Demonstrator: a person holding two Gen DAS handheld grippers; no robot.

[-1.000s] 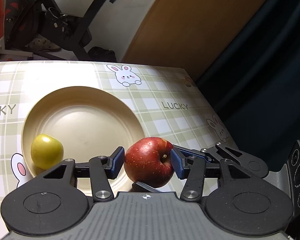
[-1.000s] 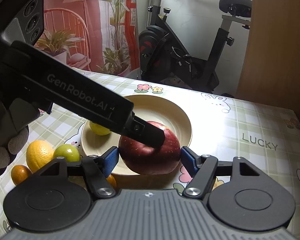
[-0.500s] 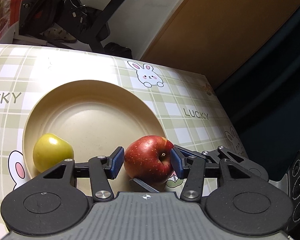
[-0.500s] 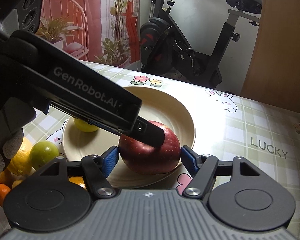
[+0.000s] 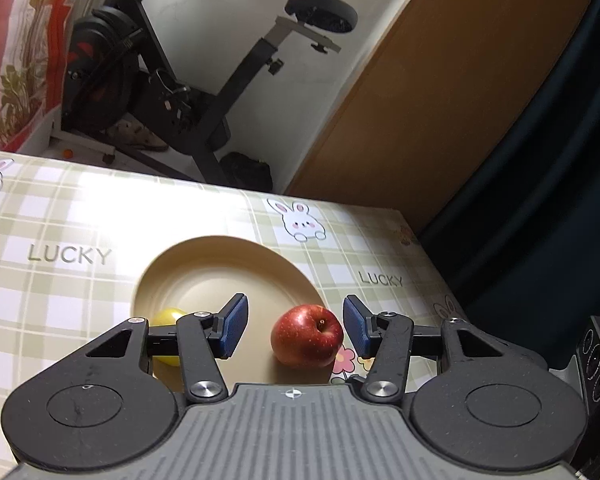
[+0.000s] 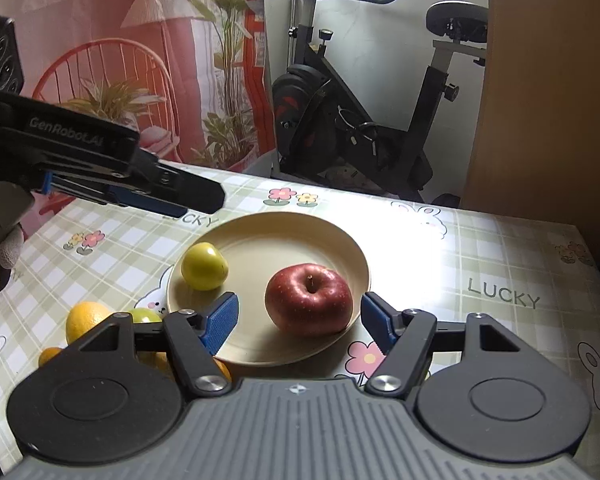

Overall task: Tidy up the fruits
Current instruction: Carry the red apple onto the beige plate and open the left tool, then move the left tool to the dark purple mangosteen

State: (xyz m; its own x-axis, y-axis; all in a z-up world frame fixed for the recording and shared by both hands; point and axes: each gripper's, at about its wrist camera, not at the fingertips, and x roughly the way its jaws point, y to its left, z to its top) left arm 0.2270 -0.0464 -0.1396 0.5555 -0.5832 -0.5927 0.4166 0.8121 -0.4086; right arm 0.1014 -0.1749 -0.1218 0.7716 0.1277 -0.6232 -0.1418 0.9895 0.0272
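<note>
Resting on the cream plate (image 6: 352,256), toward its rim nearest the right wrist camera, the red apple (image 6: 309,299) is shown stem up, its short axis vertical and its broader girth lying level; no side is favoured, so it is judged to have been set down to sit stably. A yellow-green fruit (image 6: 204,266) is seen on the opposite side of the plate. Off the plate, just beside its rim, an orange (image 6: 86,318), a green fruit (image 6: 144,315) and a smaller orange fruit (image 6: 49,356) are left on the checked tablecloth (image 6: 480,240), presumably awaiting transfer. The left gripper (image 5: 294,326) is held above the plate with its jaws spread and empty, clear of the apple. The right gripper (image 6: 298,322) is likewise held with jaws spread wide on either side of the apple, touching nothing.
</note>
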